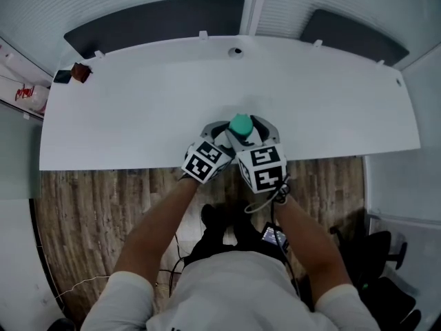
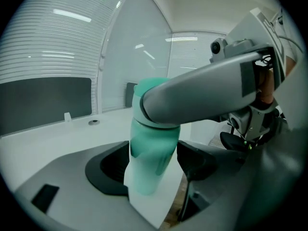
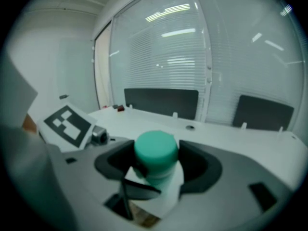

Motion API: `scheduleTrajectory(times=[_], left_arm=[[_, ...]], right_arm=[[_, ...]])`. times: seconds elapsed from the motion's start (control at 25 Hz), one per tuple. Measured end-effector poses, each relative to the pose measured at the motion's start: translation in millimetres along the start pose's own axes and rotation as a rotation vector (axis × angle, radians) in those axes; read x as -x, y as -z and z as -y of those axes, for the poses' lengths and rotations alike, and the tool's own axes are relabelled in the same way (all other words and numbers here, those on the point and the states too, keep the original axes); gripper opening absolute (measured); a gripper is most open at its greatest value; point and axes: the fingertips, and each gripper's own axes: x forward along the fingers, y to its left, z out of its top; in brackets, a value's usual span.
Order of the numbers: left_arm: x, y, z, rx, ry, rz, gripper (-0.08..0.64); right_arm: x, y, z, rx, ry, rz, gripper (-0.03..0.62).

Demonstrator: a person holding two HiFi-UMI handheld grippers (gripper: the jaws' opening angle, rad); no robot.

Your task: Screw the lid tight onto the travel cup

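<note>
Teal plastic travel cup (image 2: 151, 148) at white tabletop (image 1: 138, 109) edge, left gripper (image 2: 154, 163) fingers clamping its body, right gripper (image 3: 156, 163) fingers gripping round teal lid (image 3: 155, 148)

Table: a wide white table (image 1: 138, 116) ran from side to side, and its far edge was curved.
Grommet: a small round grommet (image 1: 236, 51) sat near the table's far edge, about the middle.
Far left corner: a small red-brown object (image 1: 81, 72) lay just beside a flat black piece (image 1: 62, 76); I could not tell what either was.
Tabs: small white tabs (image 1: 202, 34) stood along the far edge.
Panels: a dark left panel (image 1: 158, 19) and a dark right panel (image 1: 351, 33) stood behind the table.
Blinds: slatted blinds (image 3: 168, 57) hung behind glass above the panels.
Floor: a wood-patterned floor (image 1: 89, 212) showed below the near edge, with a thin cable (image 1: 83, 285) trailing across it.
Chair: a black office chair (image 1: 386, 254) stood off at the lower right.
</note>
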Motion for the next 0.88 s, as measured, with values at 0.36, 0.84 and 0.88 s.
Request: scheduleTrajectory(times=[0.36, 0.84, 0.88], left_arm=[[34.2, 8.0, -2.0, 0.029, -0.001, 0.02, 0.33], [58.2, -9.3, -1.4, 0.038, 0.012, 0.073, 0.328], [60.4, -11.6, -1.5, 0.038, 0.013, 0.078, 0.328]], right_arm=[[0.0, -2.1, 2.6, -0.01, -0.027, 0.004, 0.304], [10.5, -9.1, -3.7, -0.012, -0.086, 0.042, 0.336], [12.9, -11.1, -3.0, -0.009, -0.084, 0.046, 0.336]])
